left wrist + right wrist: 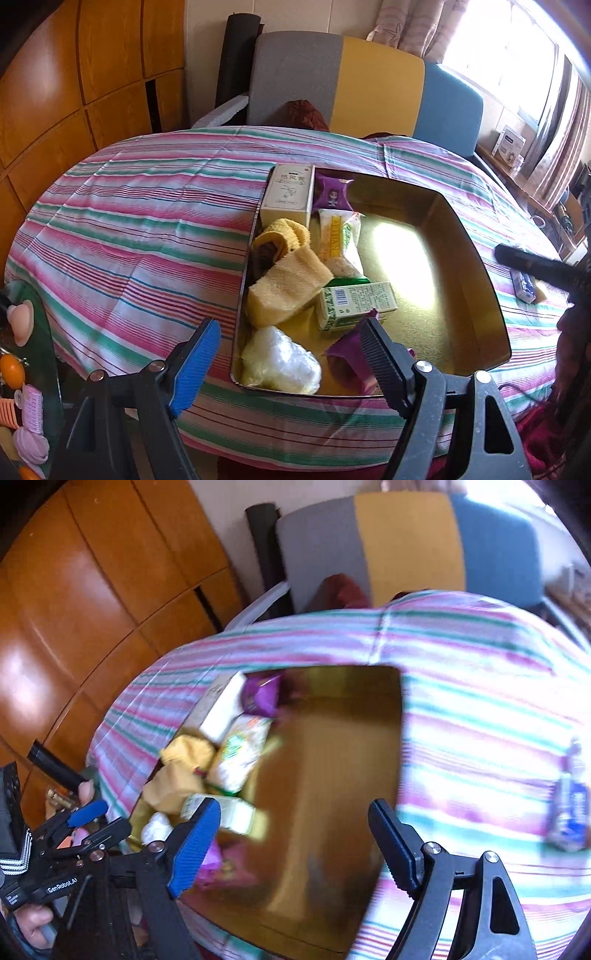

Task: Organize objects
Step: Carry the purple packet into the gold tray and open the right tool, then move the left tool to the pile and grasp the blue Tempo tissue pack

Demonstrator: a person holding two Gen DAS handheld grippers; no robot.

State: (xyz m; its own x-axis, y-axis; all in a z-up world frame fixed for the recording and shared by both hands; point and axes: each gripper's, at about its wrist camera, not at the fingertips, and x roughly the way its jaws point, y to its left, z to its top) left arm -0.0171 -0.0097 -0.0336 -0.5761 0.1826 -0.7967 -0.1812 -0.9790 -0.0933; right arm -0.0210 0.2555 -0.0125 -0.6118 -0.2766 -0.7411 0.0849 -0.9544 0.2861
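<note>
Left gripper (288, 356) ribbed, agape | metal tray (476, 254) — fuzzy yellow sock (288, 284)

Motion blur smears the right wrist view's tray (332, 775) contents beyond reading.

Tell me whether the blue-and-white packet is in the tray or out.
Out. The blue-and-white packet lies on the striped tablecloth, right of the gold tray.
</note>
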